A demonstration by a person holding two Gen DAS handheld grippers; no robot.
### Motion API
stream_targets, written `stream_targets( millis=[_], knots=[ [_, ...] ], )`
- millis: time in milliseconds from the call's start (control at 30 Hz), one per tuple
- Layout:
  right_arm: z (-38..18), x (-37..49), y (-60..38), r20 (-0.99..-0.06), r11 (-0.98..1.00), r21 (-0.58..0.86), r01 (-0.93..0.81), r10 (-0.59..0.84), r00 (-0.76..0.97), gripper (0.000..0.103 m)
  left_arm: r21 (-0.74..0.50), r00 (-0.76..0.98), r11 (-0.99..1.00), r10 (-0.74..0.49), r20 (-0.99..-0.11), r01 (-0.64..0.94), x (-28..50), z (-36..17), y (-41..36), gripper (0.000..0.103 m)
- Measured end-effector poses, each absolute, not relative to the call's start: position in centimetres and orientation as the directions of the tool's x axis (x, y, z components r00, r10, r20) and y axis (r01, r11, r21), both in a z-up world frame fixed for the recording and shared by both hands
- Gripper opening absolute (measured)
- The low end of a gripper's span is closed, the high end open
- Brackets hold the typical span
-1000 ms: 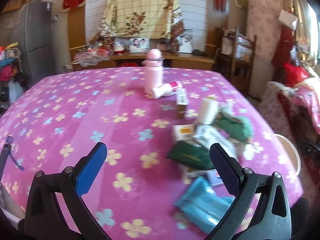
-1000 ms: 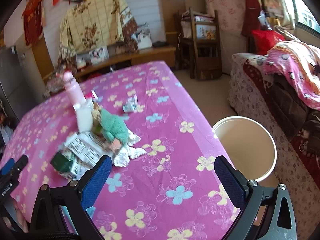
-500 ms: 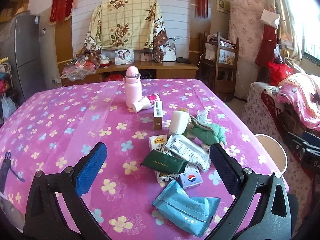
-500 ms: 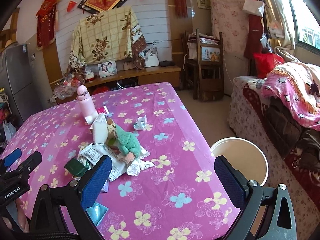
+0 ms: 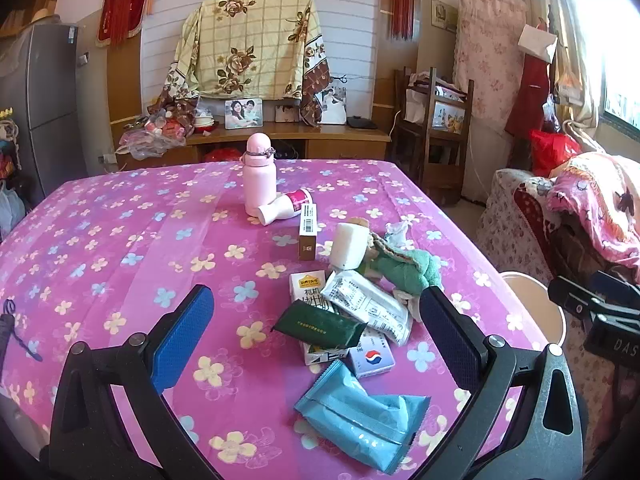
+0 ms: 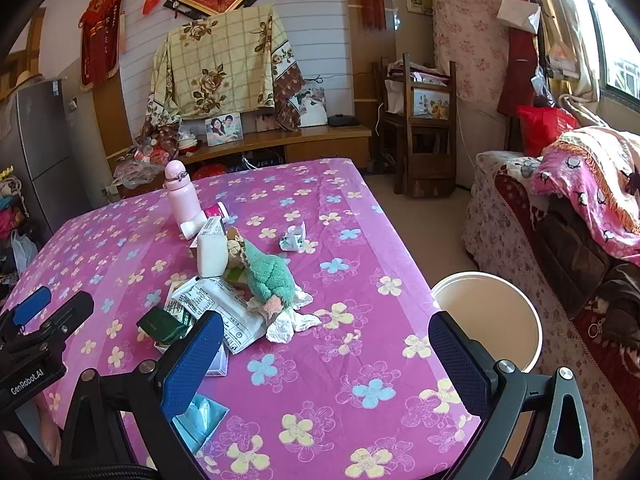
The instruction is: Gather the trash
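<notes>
A pile of wrappers lies on the pink flowered table (image 5: 120, 240): a dark green packet (image 5: 318, 326), a white printed packet (image 5: 366, 306), a blue tissue pack (image 5: 362, 416), small cartons and crumpled white paper (image 6: 294, 322). A crumpled wrapper (image 6: 293, 238) lies apart. A cream bin (image 6: 490, 318) stands on the floor by the table's right edge. My left gripper (image 5: 316, 340) is open and empty above the near side of the pile. My right gripper (image 6: 326, 360) is open and empty over the table's near right part.
A pink bottle (image 5: 260, 176) stands mid-table with a white and pink bottle (image 5: 286, 208) lying beside it. A green plush toy (image 6: 270, 276), a white jar (image 6: 212, 254) and an upright box (image 5: 308, 232) sit by the pile. A sofa (image 6: 560, 220) is right.
Both grippers have pulled back and risen, so the views tilted up and take in more of the table and room. Both stay open and empty.
</notes>
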State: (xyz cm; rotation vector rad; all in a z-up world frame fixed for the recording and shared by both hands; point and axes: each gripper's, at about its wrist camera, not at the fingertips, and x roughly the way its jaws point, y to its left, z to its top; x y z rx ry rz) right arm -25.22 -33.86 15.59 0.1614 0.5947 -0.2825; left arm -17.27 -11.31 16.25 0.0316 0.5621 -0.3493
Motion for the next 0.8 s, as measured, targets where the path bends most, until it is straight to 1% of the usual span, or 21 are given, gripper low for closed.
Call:
stream_targets(
  millis=[233, 500, 800],
  knots=[
    [15.4, -24.9, -33.6, -0.58, 0.952, 0.066, 0.3, -0.208, 0.788, 0.102, -0.061, 0.788, 0.941, -0.313, -0.53, 0.333, -17.3, 16.0, -11.3, 0.102],
    [14.9, -24.3, -33.2, -0.598, 0.956, 0.059, 0.287, -0.196, 0.777, 0.102, -0.087, 0.779, 0.942, -0.318, -0.54, 0.324, -16.7, 15.4, -10.6, 0.102],
    [14.7, -24.0, -33.5, -0.599, 0.954, 0.054, 0.293, -0.204, 0.775, 0.102, -0.089, 0.778, 0.945, -0.311, -0.546, 0.315, -16.7, 15.2, -10.7, 0.102]
  ],
)
